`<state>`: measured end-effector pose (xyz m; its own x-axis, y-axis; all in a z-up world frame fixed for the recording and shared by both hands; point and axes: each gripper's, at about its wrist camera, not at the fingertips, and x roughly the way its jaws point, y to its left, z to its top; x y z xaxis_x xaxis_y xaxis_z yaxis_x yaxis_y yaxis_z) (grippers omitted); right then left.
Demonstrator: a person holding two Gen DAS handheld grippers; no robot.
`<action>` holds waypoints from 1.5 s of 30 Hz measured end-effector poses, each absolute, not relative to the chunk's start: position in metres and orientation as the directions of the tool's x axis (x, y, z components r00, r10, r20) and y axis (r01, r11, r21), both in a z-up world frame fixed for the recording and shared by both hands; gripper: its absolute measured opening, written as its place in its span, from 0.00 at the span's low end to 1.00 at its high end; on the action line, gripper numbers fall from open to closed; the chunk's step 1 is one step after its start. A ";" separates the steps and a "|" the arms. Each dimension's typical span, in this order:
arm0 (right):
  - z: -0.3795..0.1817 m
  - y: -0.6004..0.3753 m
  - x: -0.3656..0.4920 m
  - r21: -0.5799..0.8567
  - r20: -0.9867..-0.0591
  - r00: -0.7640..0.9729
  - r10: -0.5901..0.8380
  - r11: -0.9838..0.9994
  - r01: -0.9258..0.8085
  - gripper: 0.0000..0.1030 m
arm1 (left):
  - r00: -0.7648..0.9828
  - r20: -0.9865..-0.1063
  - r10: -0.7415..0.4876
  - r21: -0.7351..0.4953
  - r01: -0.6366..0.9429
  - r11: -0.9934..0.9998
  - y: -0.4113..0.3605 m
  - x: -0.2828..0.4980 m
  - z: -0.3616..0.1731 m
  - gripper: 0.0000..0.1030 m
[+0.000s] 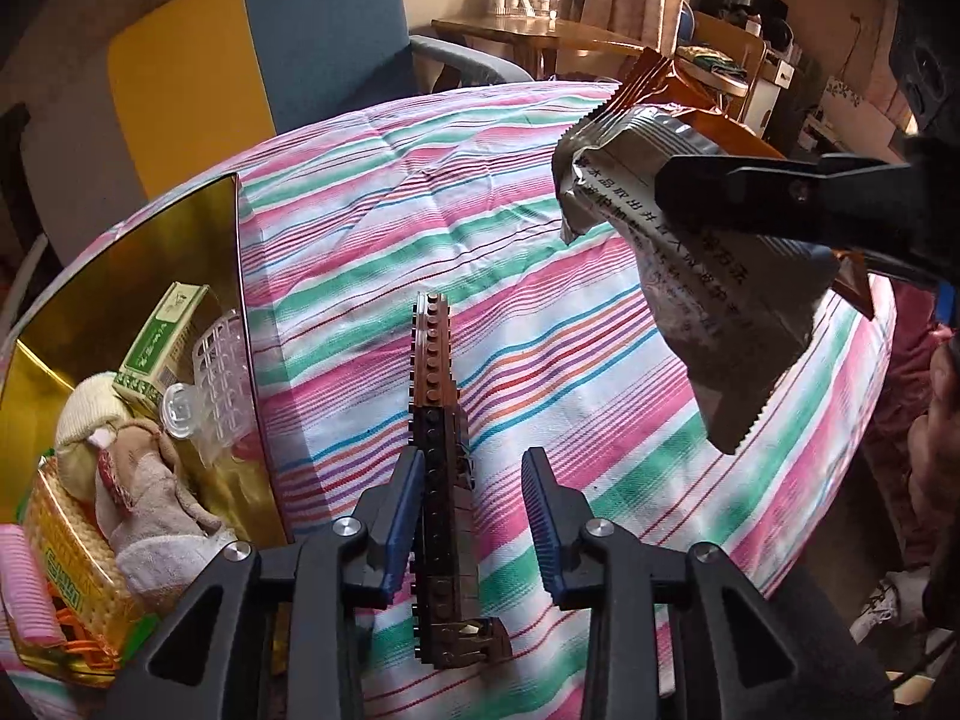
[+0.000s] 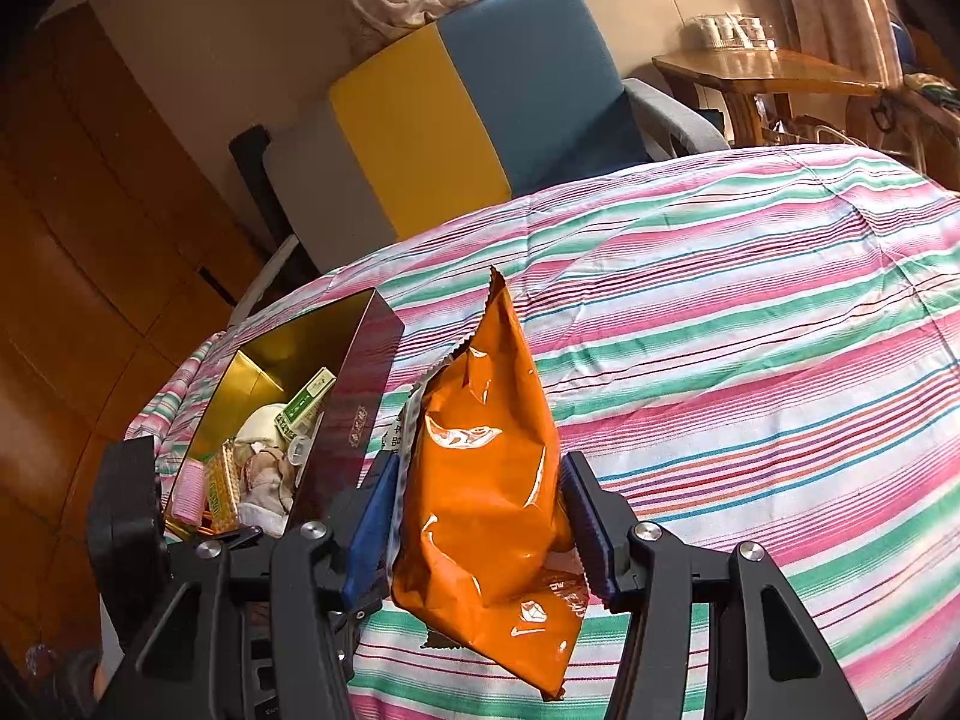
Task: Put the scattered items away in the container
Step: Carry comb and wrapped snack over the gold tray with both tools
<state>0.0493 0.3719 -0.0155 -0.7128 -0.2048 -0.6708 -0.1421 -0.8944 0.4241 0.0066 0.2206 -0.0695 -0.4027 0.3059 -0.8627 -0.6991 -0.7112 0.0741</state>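
A long brown and black toy brick model [image 1: 441, 468] lies on the striped cloth between the open fingers of my left gripper [image 1: 471, 516]; the jaws stand either side of it without closing. My right gripper [image 2: 480, 531] is shut on an orange snack packet [image 2: 486, 480], held above the cloth; in the left wrist view the packet's silver printed back [image 1: 690, 276] hangs at the upper right. The gold-lined box [image 1: 150, 276] sits at the left, also in the right wrist view [image 2: 336, 336], holding a green carton [image 1: 162, 336], a cloth doll [image 1: 144, 480] and other items.
The table carries a pink, green and white striped cloth [image 1: 480, 192]. A blue and yellow armchair [image 2: 468, 102] stands behind the table. A wooden side table [image 2: 762, 69] with glassware is at the back right. A person's hand [image 1: 936, 420] shows at the right edge.
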 end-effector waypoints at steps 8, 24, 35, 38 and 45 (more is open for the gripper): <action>-0.030 0.370 0.054 0.413 -0.688 -0.697 -0.202 -0.899 -0.146 0.54 | -0.435 -0.851 0.293 0.094 -0.675 -0.731 0.222 0.003 -0.071 0.19; -0.050 0.383 0.072 0.447 -0.697 -0.685 -0.212 -0.875 -0.184 0.54 | -0.411 -0.782 0.468 -0.120 -0.639 -0.760 0.194 0.017 -0.038 0.19; -0.017 0.331 0.040 0.432 -0.668 -0.683 -0.295 -0.901 -0.033 0.54 | -0.533 -0.710 0.460 -0.159 -0.515 -0.842 0.133 -0.001 -0.005 0.19; -0.002 0.303 0.019 0.433 -0.648 -0.679 -0.345 -0.900 0.045 0.54 | -0.586 -0.690 0.424 -0.152 -0.456 -0.877 0.102 -0.010 0.006 0.19; 0.017 0.229 -0.033 0.390 -0.638 -0.652 -0.410 -0.902 0.185 0.53 | -0.656 -0.681 0.326 -0.128 -0.332 -0.935 0.041 -0.046 0.010 0.19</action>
<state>-0.0325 0.2290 0.0167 -0.6516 -0.4100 -0.6383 0.1854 -0.9019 0.3901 -0.0462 0.0411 0.0102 -0.6560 0.3262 -0.6806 -0.3316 -0.9346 -0.1284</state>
